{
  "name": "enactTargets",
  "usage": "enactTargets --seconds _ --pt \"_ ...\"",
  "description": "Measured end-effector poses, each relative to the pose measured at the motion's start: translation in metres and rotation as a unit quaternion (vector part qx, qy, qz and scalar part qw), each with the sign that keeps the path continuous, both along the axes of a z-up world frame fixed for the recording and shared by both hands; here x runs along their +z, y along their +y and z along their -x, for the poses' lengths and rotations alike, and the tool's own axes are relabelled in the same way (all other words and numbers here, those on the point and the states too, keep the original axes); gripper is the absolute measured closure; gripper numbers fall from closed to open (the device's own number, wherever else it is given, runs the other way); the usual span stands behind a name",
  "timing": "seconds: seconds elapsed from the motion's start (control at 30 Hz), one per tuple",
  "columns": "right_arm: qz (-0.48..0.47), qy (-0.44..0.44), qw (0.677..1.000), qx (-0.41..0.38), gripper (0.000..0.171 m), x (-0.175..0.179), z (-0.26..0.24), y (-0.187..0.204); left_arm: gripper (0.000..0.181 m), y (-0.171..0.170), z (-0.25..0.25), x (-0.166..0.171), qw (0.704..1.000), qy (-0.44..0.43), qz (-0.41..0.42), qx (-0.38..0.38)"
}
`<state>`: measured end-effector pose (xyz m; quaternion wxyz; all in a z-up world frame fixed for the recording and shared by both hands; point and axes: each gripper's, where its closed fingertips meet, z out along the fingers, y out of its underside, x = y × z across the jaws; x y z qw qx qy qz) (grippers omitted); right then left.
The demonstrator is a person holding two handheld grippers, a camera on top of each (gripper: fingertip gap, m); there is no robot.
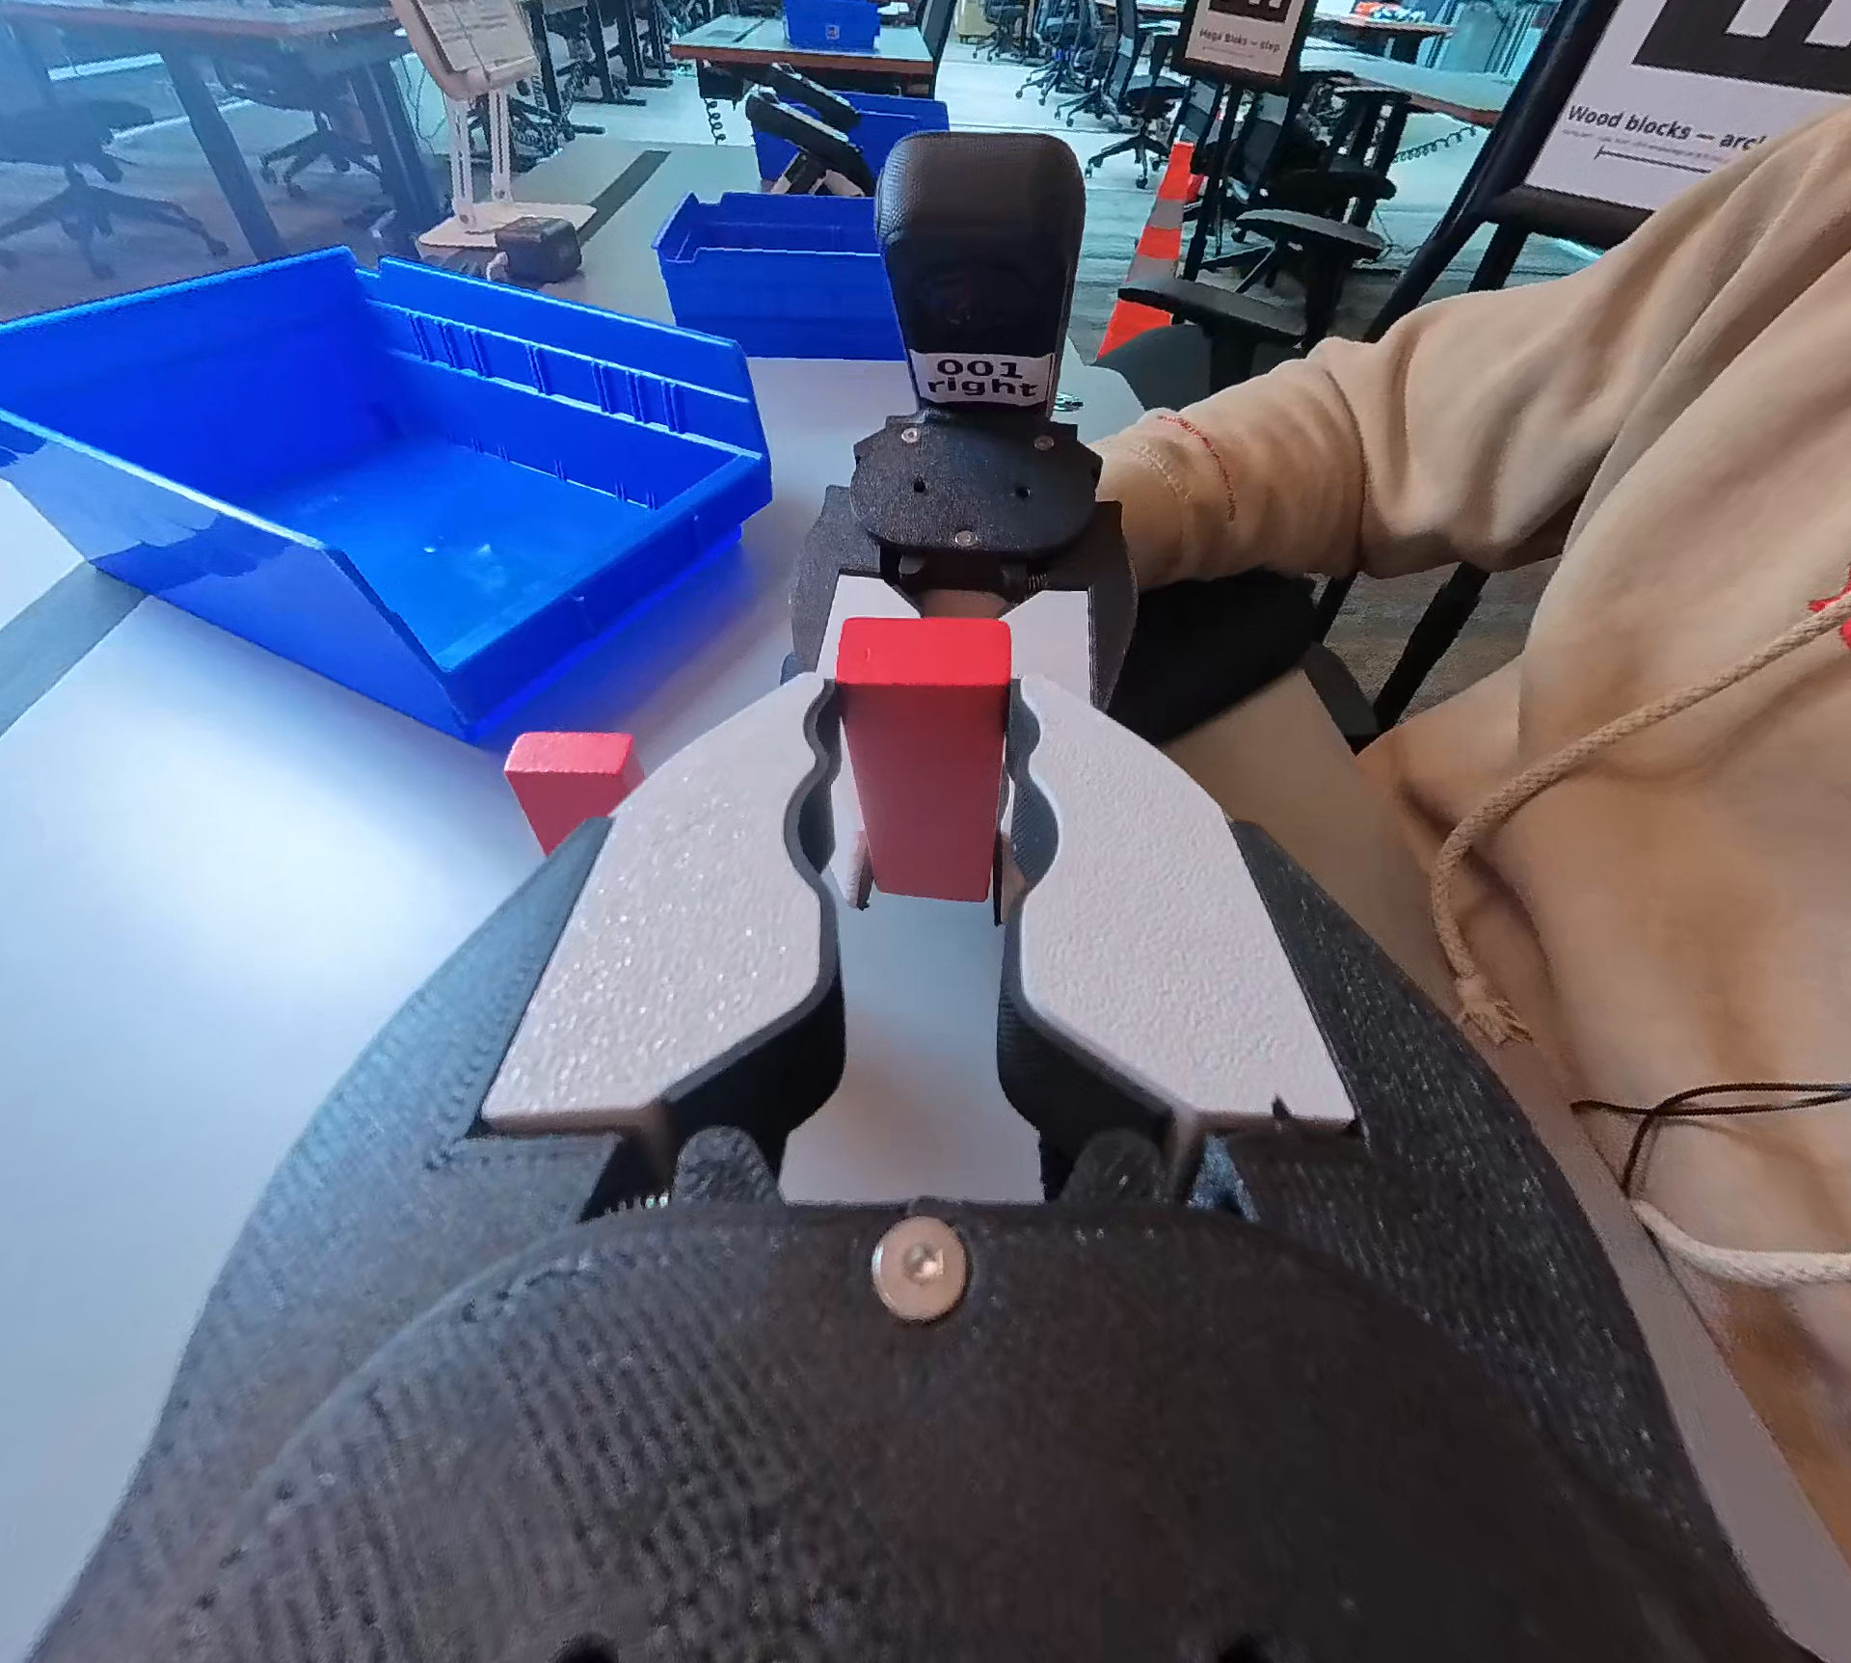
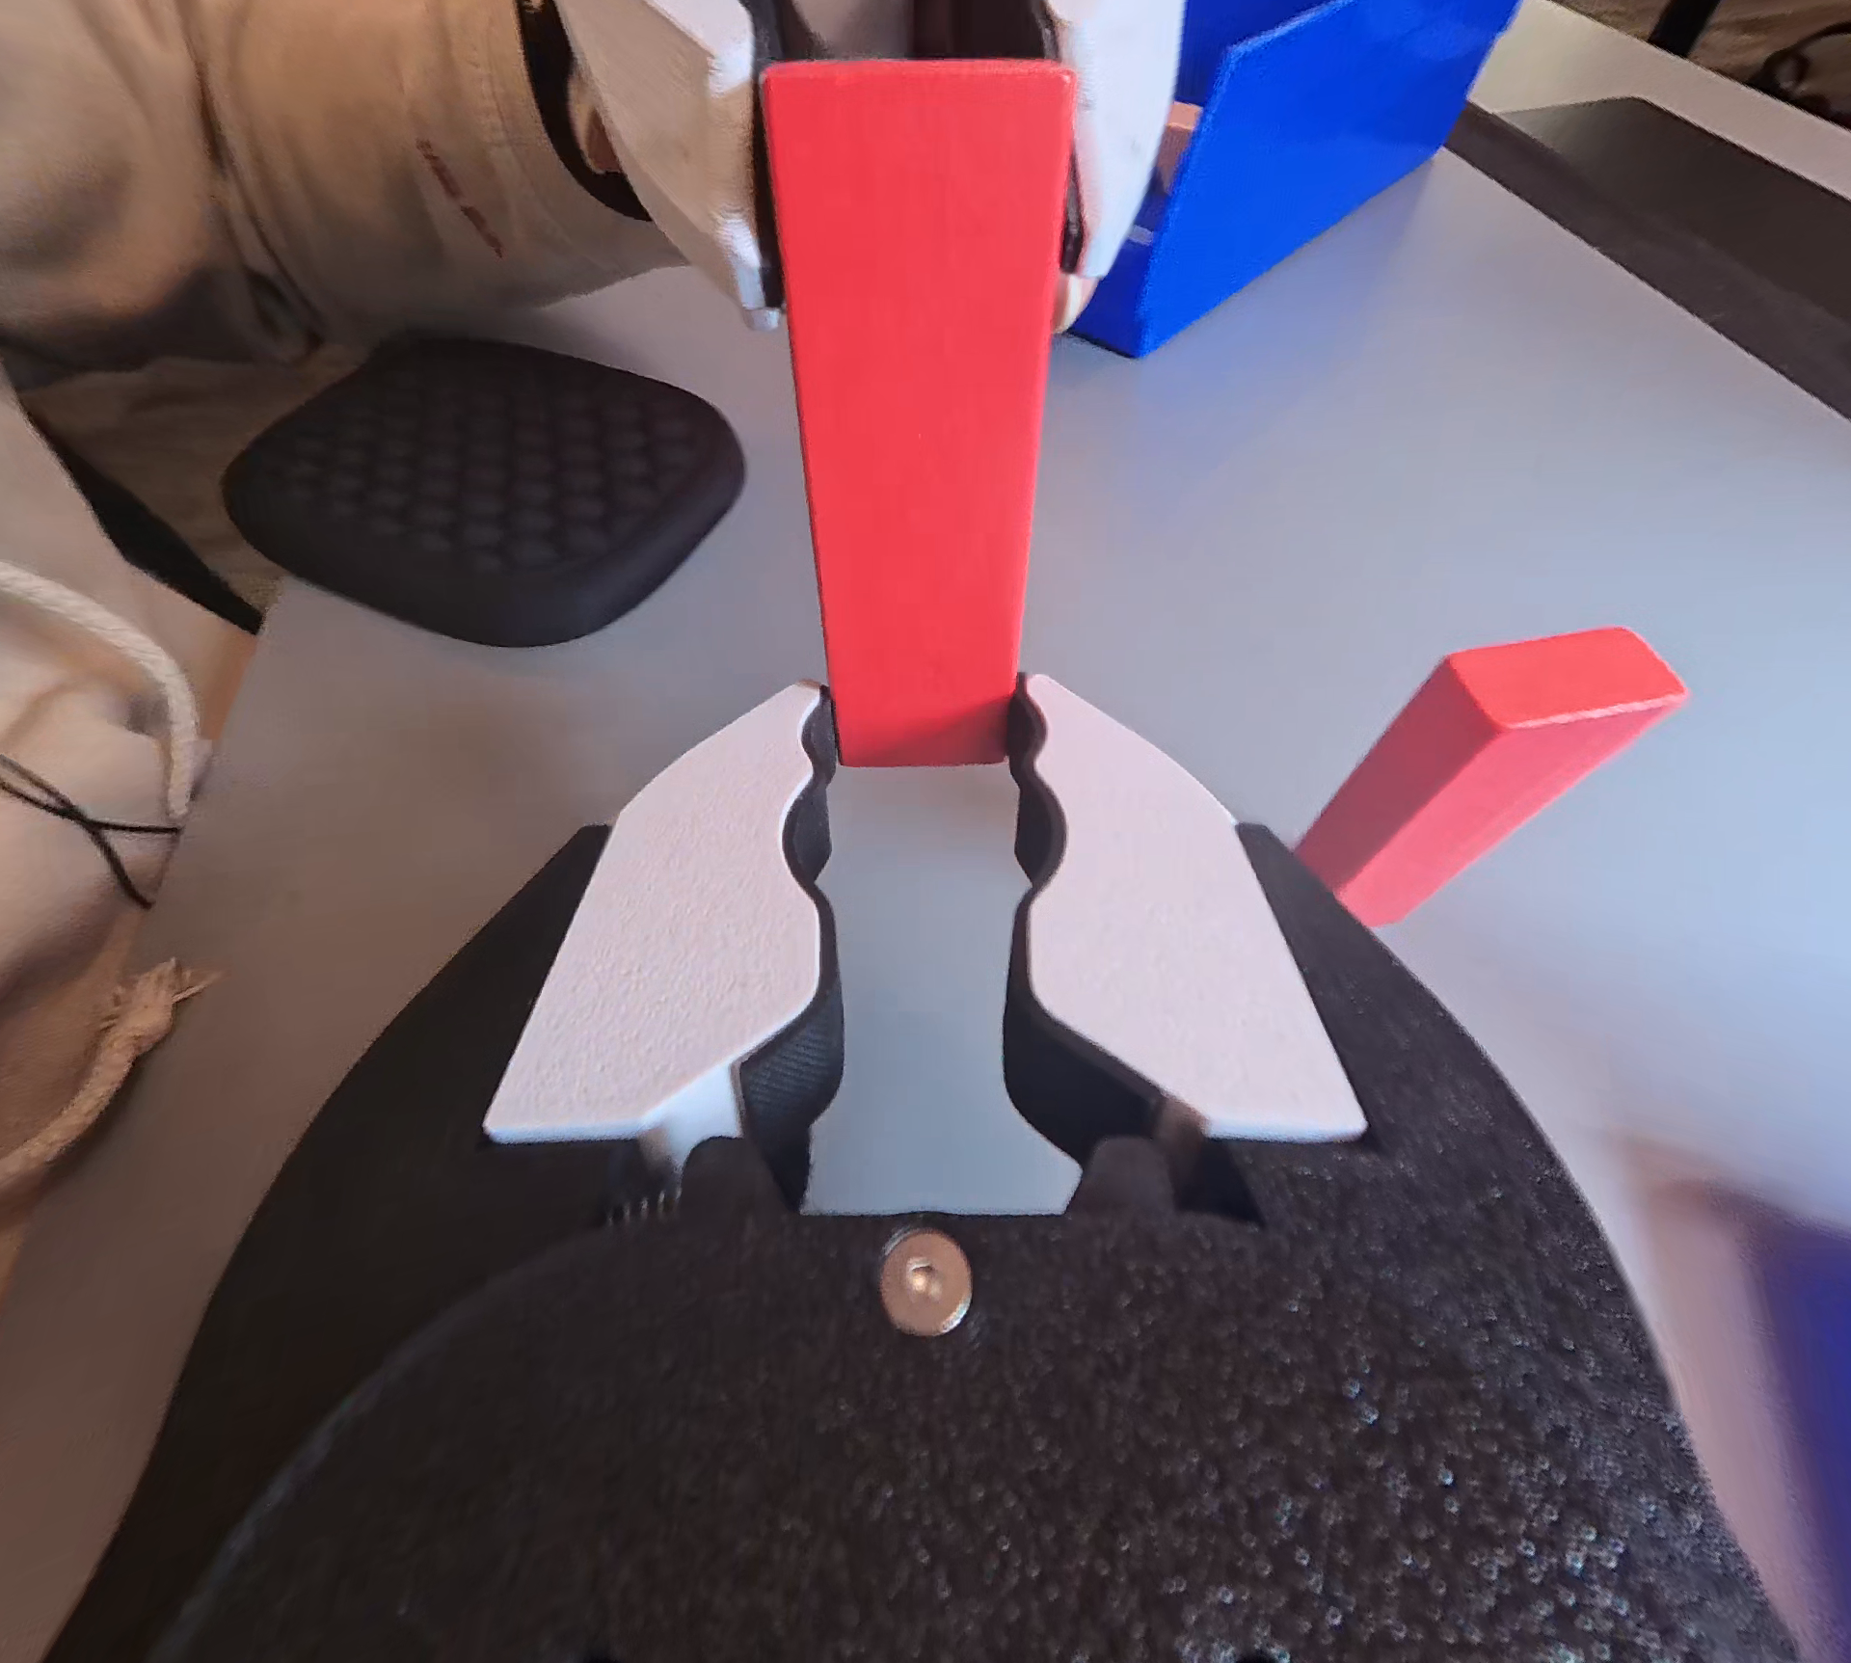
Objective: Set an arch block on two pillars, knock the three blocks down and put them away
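Clamped between the pale fingers of the left gripper (image 1: 916, 774), at the centre of the left wrist view, a long red block (image 1: 921, 754) is seen end-on, its far end reaching toward the right gripper (image 1: 962, 603), which faces the camera from just beyond it. A second red block (image 1: 571, 784) is seen at the left of the fingers, resting on the pale table (image 1: 200, 914), and a blue bin (image 1: 401, 493) is set at the upper left with its open front turned toward the blocks. A further blue bin (image 1: 771, 273) is placed behind it, and a cream sleeve (image 1: 1502, 433) fills the right edge. In the right wrist view, the long red block (image 2: 916, 413) is held at its near end by the closed-in fingers of the right gripper (image 2: 921, 733), while its far end is gripped by the left gripper (image 2: 916, 112) at the top centre. The second red block (image 2: 1482, 774) is seen at the right, lying on the table (image 2: 1302, 513), well apart from the blue bin (image 2: 1302, 112) in the upper right. A dark padded chair seat (image 2: 481, 493) is visible at the left, below the table edge.
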<state>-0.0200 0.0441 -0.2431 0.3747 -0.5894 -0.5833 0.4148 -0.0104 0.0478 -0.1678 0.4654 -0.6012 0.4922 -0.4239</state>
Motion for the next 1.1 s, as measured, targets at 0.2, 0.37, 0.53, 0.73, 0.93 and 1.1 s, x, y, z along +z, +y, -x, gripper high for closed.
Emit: enactTargets --seconds 0.2,0.37,0.53,0.73,0.93,1.1 --pt "-0.061 -0.028 0.995 -0.067 0.124 0.001 -0.023 0.038 0.150 0.041 0.020 -0.014 0.997 0.058 -0.011 0.056" --pt "-0.058 -0.021 0.993 -0.100 0.123 0.009 -0.049 0.056 0.150 0.079 0.033 -0.046 0.990 0.100 0.019 0.093" --pt "-0.057 -0.017 0.992 -0.110 0.123 0.011 -0.059 0.062 0.150 0.088 0.037 -0.065 0.989 0.122 0.019 0.086" --pt "-0.056 -0.017 0.993 -0.106 0.123 0.011 -0.058 0.061 0.150 0.088 0.043 -0.070 0.990 0.116 0.024 0.081" --pt "-0.049 -0.009 0.993 -0.107 0.123 0.013 -0.058 0.061 0.150 0.086 0.044 -0.070 0.990 0.111 0.018 0.082" --pt "-0.049 -0.009 0.993 -0.108 0.123 0.013 -0.058 0.062 0.150 0.084 0.043 -0.070 0.991 0.106 0.018 0.082"
